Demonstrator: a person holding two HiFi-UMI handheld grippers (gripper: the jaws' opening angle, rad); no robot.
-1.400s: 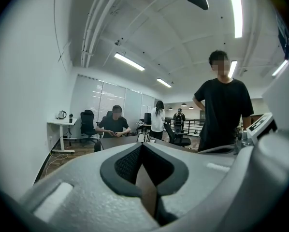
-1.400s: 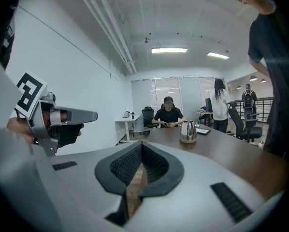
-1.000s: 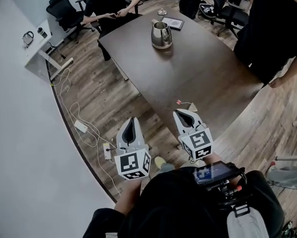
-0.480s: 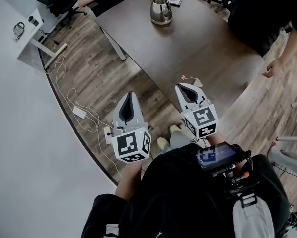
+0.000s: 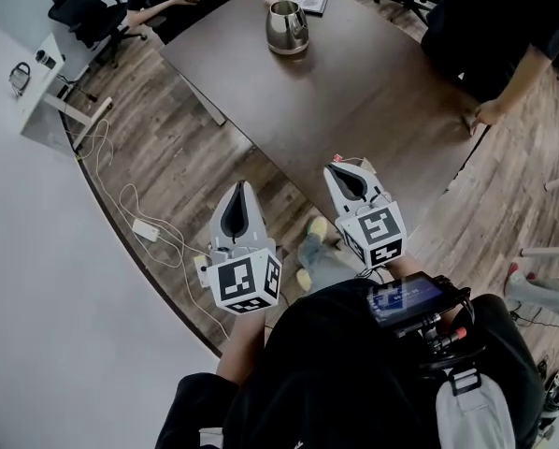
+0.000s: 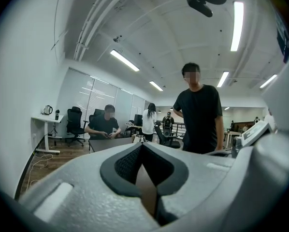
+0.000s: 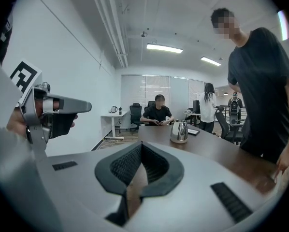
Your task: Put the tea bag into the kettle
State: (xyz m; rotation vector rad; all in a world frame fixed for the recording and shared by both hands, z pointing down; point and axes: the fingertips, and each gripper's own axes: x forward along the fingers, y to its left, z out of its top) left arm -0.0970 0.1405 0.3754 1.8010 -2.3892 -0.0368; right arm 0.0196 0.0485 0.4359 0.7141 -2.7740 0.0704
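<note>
A long dark wooden worktop [image 5: 373, 92] runs from the near right to the far middle, over a plank floor [image 5: 177, 157]. At its right edge a person in dark clothes [image 5: 504, 26] stands with one hand on the edge. Another person [image 7: 159, 114] sits at the far end. A white desk [image 5: 50, 92] stands against the left wall, with a black office chair [image 5: 78, 7] beyond it. A white cable with a power strip [image 5: 147, 230] trails over the floor along the wall

The left gripper [image 5: 240, 190] is held above the floor, just left of the worktop's near corner. Its jaws are pressed together at the tips in the left gripper view. The right gripper [image 5: 342, 169] reaches over the near edge of the worktop, and its jaws are likewise closed tip to tip. Both point towards the far end

The steel kettle [image 5: 286, 26] stands upright near the far end, well apart from both grippers, with a flat dark book or tablet [image 5: 308, 3] just beyond it

The tea bag [image 5: 354, 161] lies on the worktop at the near edge, just beyond the right gripper's tip, its small red tag [image 5: 336, 158] beside it on the left
</note>
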